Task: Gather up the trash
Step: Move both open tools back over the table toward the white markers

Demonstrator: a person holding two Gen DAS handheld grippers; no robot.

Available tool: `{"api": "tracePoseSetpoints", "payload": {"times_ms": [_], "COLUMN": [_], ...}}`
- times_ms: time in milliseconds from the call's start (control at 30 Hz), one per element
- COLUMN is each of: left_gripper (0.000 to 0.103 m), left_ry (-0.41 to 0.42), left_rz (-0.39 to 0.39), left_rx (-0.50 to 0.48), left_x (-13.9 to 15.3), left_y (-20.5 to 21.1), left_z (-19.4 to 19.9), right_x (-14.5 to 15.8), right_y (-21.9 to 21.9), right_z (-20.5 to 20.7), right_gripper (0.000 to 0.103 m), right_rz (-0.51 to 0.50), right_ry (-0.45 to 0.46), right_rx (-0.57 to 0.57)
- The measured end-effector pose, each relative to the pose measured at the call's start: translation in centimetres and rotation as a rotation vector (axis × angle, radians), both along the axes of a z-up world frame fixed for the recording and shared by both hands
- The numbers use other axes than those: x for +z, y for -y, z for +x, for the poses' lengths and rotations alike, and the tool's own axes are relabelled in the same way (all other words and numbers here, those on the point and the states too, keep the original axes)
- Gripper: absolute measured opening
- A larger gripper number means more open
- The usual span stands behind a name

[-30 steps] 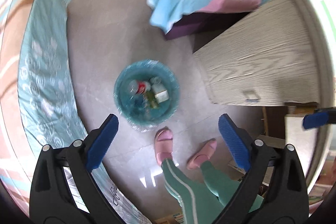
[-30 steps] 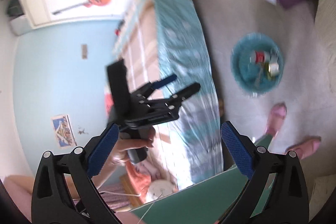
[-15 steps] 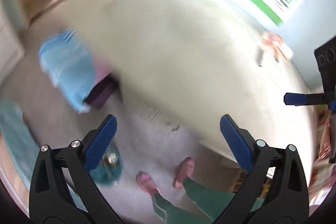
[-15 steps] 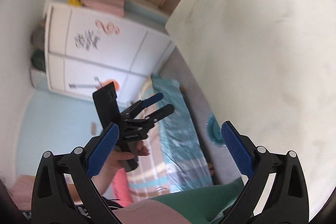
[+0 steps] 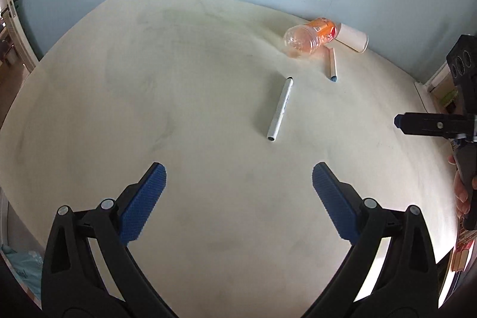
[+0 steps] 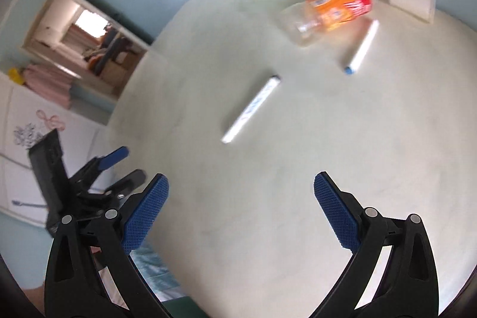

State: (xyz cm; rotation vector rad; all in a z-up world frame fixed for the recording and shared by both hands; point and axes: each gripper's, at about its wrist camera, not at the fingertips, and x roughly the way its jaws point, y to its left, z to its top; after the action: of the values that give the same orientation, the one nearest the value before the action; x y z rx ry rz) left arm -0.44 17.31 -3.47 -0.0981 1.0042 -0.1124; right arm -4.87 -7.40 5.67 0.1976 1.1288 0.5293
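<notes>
Lying on the pale, smooth, matte desk (image 5: 149, 97) are four pieces of trash. A clear plastic bottle (image 5: 310, 36) with an orange label rests on its side in the upper right of the left view, its base pointing toward the camera; behind it, touching or just beside its neck, lies a white paper cup (image 5: 353, 36), also tipped over. A slim white marker (image 5: 280, 109) with a dark tip lies slanted near the centre, and a shorter pen (image 5: 332, 63) with a blue end sits just below the bottle.

Both tools are released, their black arms spread wide, ribbed blue pads bare and grasping nothing. The left tool (image 5: 238, 200) hangs at the bottom of its frame, the marker well above it. The right tool (image 6: 240, 206) likewise sits low in its frame, the marker (image 6: 252, 109) up and slightly left of centre, the bottle (image 6: 334, 11), cup (image 6: 411, 0) and pen (image 6: 362, 46) in the upper right.
</notes>
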Motion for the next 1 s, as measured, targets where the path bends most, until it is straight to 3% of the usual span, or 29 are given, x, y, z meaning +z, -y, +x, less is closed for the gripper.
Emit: {"api": "tracePoseSetpoints", "payload": {"times_ms": [133, 333, 533, 667, 1000], "left_gripper": [0.096, 0.096, 0.096, 0.096, 0.096], "left_ry": [-0.054, -0.117, -0.147, -0.181, -0.199], "left_rz": [0.058, 0.053, 0.139, 0.135, 0.228], "left_rx": [-0.025, -0.031, -0.046, -0.058, -0.072], "left_x": [-2.1, -3.8, -5.2, -6.0, -7.0], "left_y": [2.3, 4.3, 5.8, 6.0, 6.6], "left_z": [3.1, 5.9, 8.6, 9.8, 11.0], "right_x": [-1.5, -2.5, -3.9, -5.1, -6.7], "right_y": [3.3, 6.0, 5.1, 4.6, 4.6], "right_z": [3.3, 8.2, 13.9, 16.6, 19.5], "right_gripper": [0.097, 0.097, 0.097, 0.097, 0.097], "right_rz": [-0.148, -0.188, -0.304, -0.361, -0.369], "right_ry": [0.007, -0.033, -0.027, -0.048, -0.077], "right_rx": [-0.164, -0.250, -0.252, -0.280, -0.327]}}
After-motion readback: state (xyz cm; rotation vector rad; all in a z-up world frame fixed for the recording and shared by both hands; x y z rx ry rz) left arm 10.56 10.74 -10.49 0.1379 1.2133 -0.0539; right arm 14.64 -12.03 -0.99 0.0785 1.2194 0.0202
